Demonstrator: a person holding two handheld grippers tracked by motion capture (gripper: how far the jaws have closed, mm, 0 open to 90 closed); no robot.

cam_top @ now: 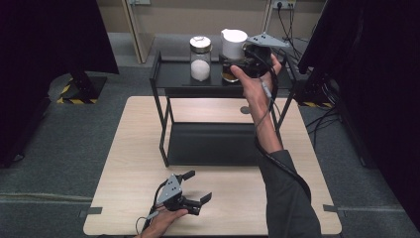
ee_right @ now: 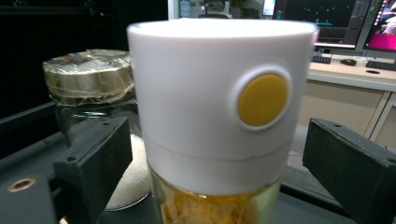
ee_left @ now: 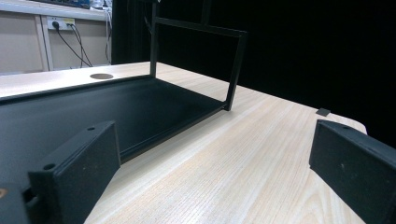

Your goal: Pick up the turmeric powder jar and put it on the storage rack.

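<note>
A jar with a tall white lid (cam_top: 233, 42) and amber contents stands on the top shelf of a black rack (cam_top: 168, 74). In the right gripper view the white-lidded jar (ee_right: 219, 93) shows a yellow round button. My right gripper (cam_top: 242, 59) is at that jar, open, one jaw on each side with small gaps (ee_right: 215, 140). A glass jar of white powder (cam_top: 200, 59) with a clear lid stands just left of it (ee_right: 88, 74). My left gripper (cam_top: 199, 186) rests open and empty near the table's front edge (ee_left: 210, 140).
The rack's lower shelf (cam_top: 213, 144) lies flat on the light wooden table (cam_top: 138, 148) and appears in the left gripper view as a black tray (ee_left: 116, 102). Dark curtains hang on both sides. Cables and a stand base sit on the grey floor.
</note>
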